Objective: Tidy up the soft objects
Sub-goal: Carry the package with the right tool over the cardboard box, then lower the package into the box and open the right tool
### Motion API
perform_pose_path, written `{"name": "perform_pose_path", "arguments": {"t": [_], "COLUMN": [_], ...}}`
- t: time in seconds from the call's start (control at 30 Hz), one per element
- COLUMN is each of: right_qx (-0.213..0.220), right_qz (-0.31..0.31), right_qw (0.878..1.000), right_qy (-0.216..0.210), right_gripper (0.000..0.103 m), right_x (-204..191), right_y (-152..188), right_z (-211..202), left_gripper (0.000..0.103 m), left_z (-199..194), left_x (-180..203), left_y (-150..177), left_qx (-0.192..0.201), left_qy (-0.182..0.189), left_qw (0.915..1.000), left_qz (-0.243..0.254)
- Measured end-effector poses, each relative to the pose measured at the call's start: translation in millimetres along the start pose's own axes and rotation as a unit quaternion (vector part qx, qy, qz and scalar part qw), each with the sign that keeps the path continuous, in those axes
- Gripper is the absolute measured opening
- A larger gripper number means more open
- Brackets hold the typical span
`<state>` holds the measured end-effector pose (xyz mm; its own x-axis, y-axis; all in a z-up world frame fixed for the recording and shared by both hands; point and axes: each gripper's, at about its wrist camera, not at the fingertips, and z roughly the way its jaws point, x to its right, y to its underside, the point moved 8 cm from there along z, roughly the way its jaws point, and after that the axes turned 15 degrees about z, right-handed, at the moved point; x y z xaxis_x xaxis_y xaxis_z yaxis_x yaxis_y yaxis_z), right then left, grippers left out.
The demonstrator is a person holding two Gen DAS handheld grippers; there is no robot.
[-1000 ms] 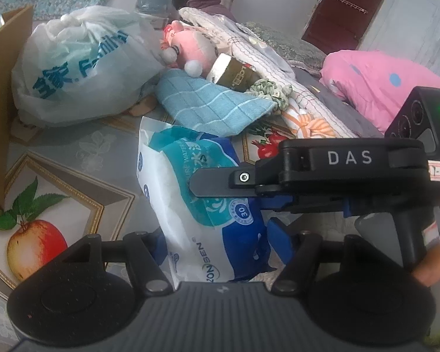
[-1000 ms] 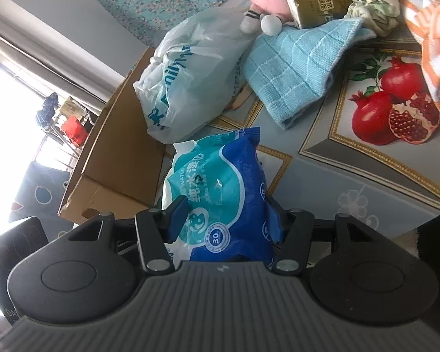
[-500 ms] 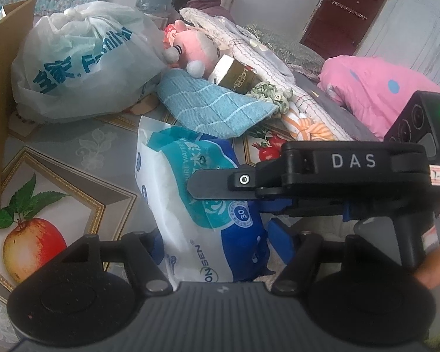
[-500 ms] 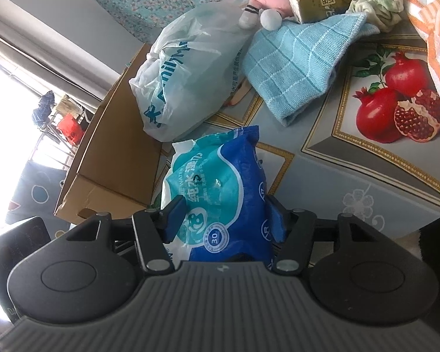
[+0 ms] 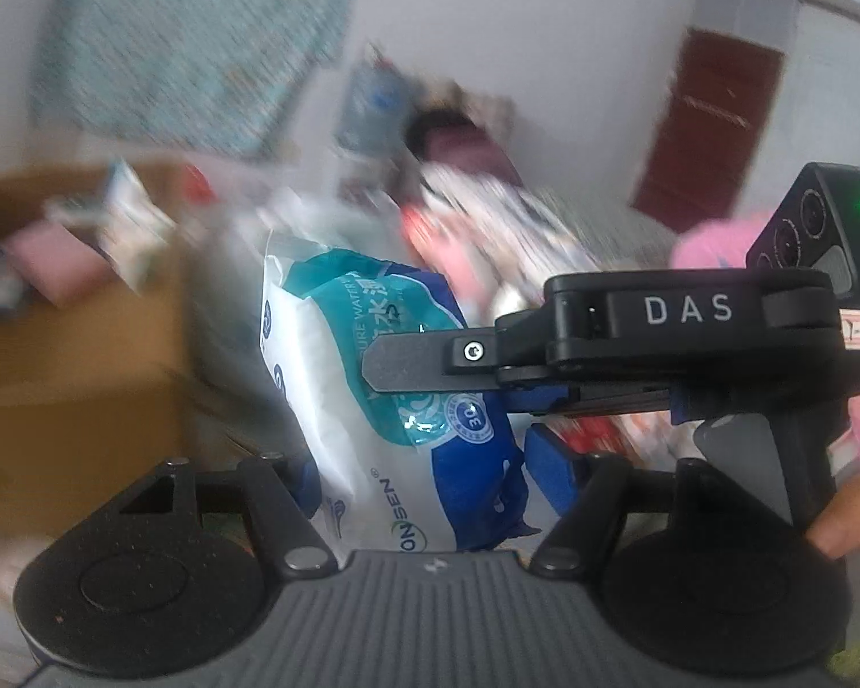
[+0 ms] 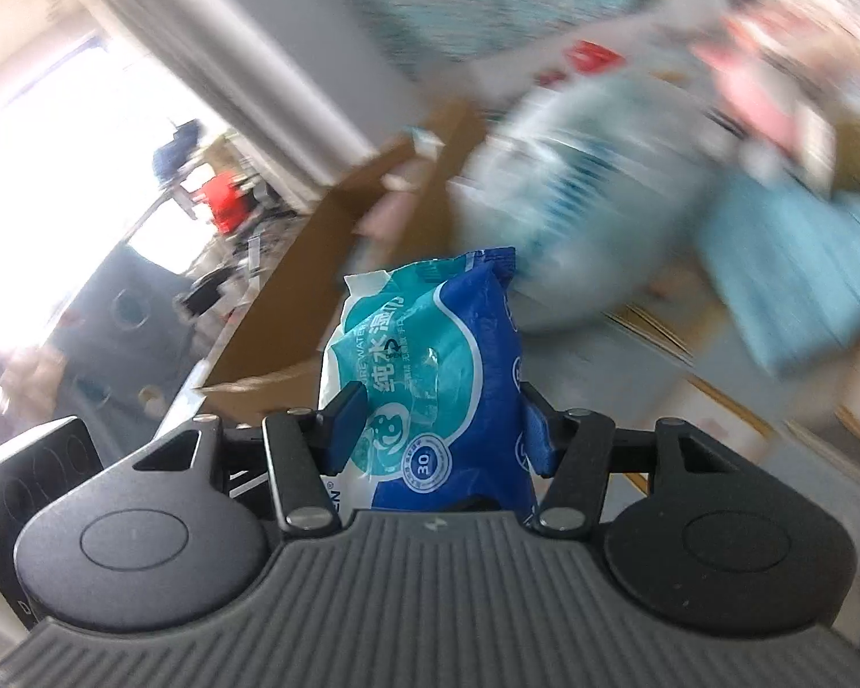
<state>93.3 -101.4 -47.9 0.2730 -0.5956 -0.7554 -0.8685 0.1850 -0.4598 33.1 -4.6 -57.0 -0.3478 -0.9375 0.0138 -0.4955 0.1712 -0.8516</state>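
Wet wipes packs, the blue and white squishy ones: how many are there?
1. The blue and white soft plastic wet wipes pack is pinched between both tools, left tool and right tool. The background is blurred, so others may hide in the brown cardboard box.

Right tool (image 5: pixel 522 395) black, blue pads, "DAS" marking, silver screw.

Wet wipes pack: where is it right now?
The wet wipes pack is clamped in the right gripper and sits between the left gripper's jaws in the left wrist view, with the cardboard box to its left.
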Motion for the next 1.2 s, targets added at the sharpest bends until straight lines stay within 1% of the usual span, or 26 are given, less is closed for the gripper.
{"name": "perform_pose_path", "arguments": {"t": [0.13,0.2,0.3,0.4,0.5,0.57,0.6,0.67,0.7,0.77,0.83,0.9,1.0,1.13,1.2], "right_qx": [-0.023,-0.04,-0.077,-0.118,-0.163,-0.193,-0.206,-0.221,-0.224,-0.226,-0.239,-0.255,-0.271,-0.292,-0.291], "right_qz": [-0.069,-0.091,-0.102,-0.101,-0.078,-0.045,-0.026,0.012,0.029,0.056,0.084,0.108,0.104,0.108,0.113], "right_qw": [0.996,0.993,0.988,0.984,0.982,0.979,0.978,0.975,0.974,0.972,0.967,0.959,0.955,0.948,0.948], "right_qy": [-0.047,-0.066,-0.085,-0.082,-0.06,-0.044,-0.036,-0.023,-0.016,0.002,0.026,0.052,0.066,0.067,0.062], "right_gripper": [0.055,0.055,0.055,0.055,0.055,0.055,0.055,0.053,0.052,0.046,0.045,0.045,0.045,0.045,0.045], "right_x": [-65.2,-94.9,-126.2,-144.3,-146.7,-138.5,-135.5,-127.6,-121.4,-108.3,-93.9,-83.1,-77.3,-76.2,-76.8], "right_y": [-17.1,-25.2,-38.7,-49.8,-59.3,-65.3,-62.7,-64.3,-66.0,-66.7,-62.4,-53.7,-42.8,-32.9,-33.1], "right_z": [26.5,46.8,85.6,132.9,185.8,220.1,235.0,264.7,277.6,298.9,320.3,338.0,349.5,349.9,344.5], "left_gripper": [0.071,0.071,0.071,0.071,0.071,0.071,0.071,0.071,0.071,0.071,0.071,0.071,0.071,0.071,0.071], "left_z": [-38.3,-52.9,-63.4,-59.1,-38.7,-20.7,-11.7,6.4,12.1,18.1,22.0,23.4,20.1,9.5,-3.6], "left_x": [-42.1,-67.9,-107.2,-151.9,-197.9,-225.8,-238.2,-258.7,-267.7,-287.3,-296.3,-299.5,-298.8,-295.9,-291.5], "left_y": [-23.6,-32.7,-39.5,-38.8,-31.4,-24.9,-21.4,-15.6,-12.6,-6.0,-1.3,0.0,1.5,2.1,1.6], "left_qx": [0.023,0.024,0.011,-0.019,-0.065,-0.1,-0.117,-0.147,-0.163,-0.193,-0.208,-0.208,-0.199,-0.189,-0.177], "left_qy": [-0.057,-0.086,-0.119,-0.13,-0.121,-0.117,-0.117,-0.126,-0.136,-0.177,-0.215,-0.217,-0.2,-0.197,-0.193], "left_qw": [0.998,0.9958,0.9921,0.9889,0.9845,0.9796,0.9766,0.9694,0.9654,0.9558,0.9471,0.9474,0.9519,0.9546,0.9571], "left_qz": [-0.015,-0.022,-0.038,-0.071,-0.109,-0.129,-0.138,-0.151,-0.151,-0.134,-0.116,-0.111,-0.12,-0.12,-0.124]}}
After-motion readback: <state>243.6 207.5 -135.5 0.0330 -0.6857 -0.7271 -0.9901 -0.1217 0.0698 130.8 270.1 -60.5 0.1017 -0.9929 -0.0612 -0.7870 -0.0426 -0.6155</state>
